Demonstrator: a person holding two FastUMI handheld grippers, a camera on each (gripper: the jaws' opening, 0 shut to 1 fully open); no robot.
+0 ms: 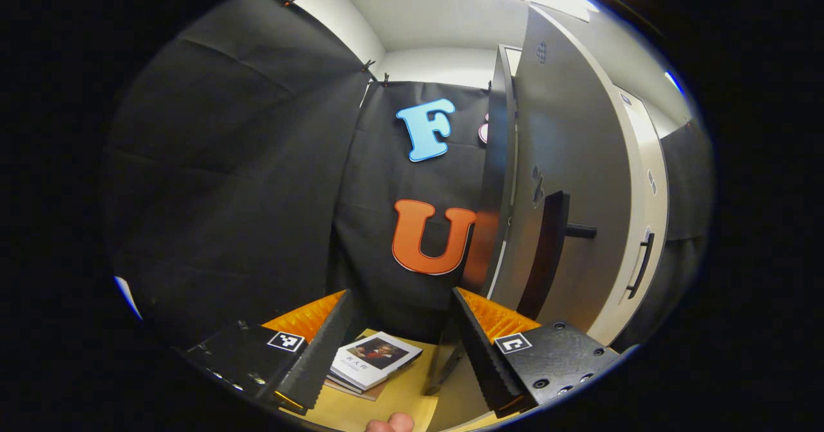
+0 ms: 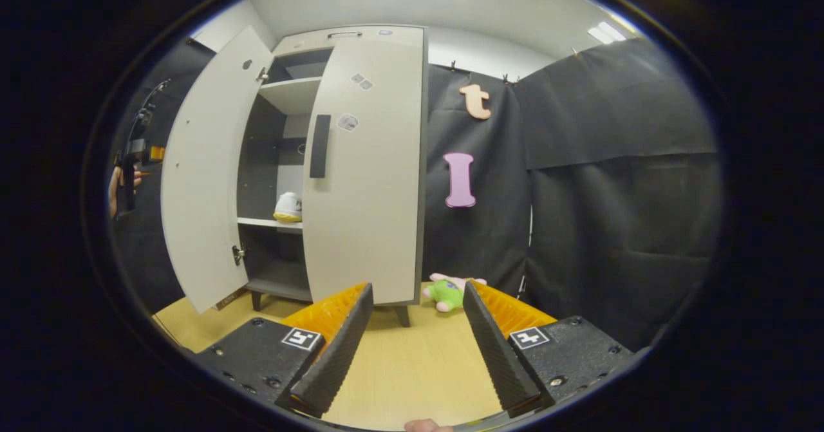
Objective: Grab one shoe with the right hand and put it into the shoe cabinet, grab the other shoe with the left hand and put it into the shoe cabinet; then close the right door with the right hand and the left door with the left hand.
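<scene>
Inside the shoe cabinet [image 2: 360, 161] a shoe [image 2: 288, 207] is sitting while we are holding the left gripper [image 1: 402, 348] and right gripper [image 2: 417, 342] released, left door [image 2: 206, 174] ajar.

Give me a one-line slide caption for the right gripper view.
Open right gripper faces the shoe cabinet: right door shut, left door open, a shoe shelved.
</scene>
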